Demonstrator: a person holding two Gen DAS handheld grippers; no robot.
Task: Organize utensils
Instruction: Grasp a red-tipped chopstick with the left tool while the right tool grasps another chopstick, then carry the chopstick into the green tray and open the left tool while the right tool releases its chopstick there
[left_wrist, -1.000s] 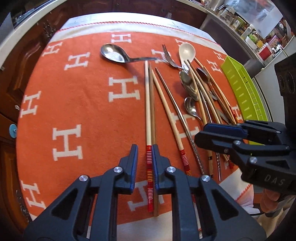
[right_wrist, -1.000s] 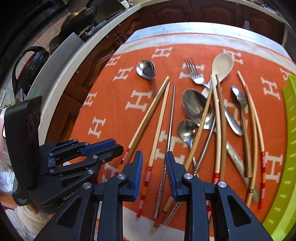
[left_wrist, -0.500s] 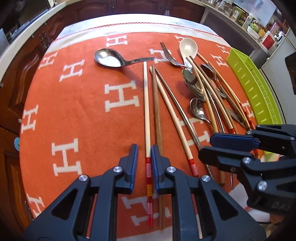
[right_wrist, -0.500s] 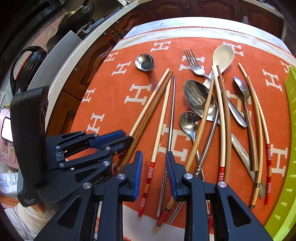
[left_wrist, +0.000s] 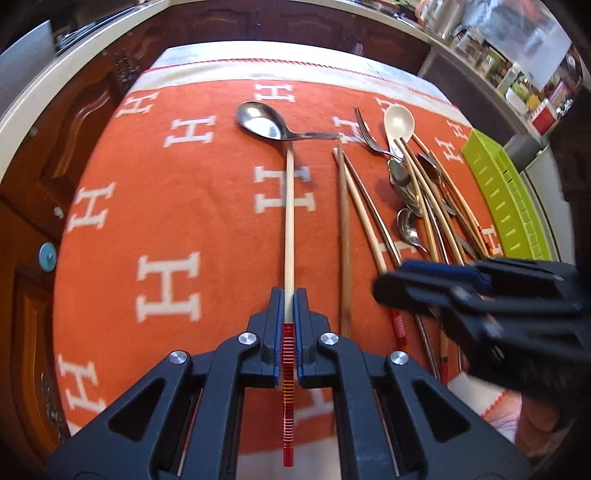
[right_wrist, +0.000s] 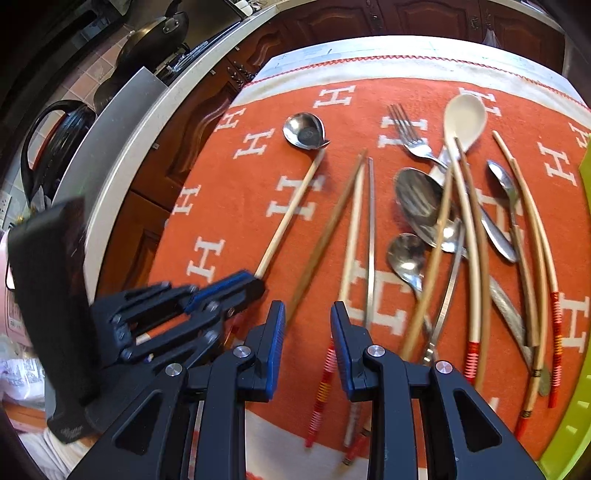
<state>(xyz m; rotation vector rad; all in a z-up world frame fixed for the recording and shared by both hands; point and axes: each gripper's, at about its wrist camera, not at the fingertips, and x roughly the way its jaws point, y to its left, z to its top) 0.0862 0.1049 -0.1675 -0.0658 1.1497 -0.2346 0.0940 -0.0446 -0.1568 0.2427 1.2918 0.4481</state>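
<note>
Closing in just now, the left gripper (left_wrist: 290, 306) is clamping a pale bamboo chopstick with red-banded end (left_wrist: 289, 221), now pulled left, apart from the heap. The right gripper (right_wrist: 307, 325) is hovering unclenched, empty. Remaining utensils (right_wrist: 454, 236) are lying unsorted on the desk's orange cloth (left_wrist: 166, 206); the green tray (left_wrist: 506, 199) is seemingly holding nothing.

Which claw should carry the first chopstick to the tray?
Left. The left claw is already shut on a pale chopstick, pulled clear of the pile. The right claw stands open, holding nothing, though it is nearer the green tray.
</note>
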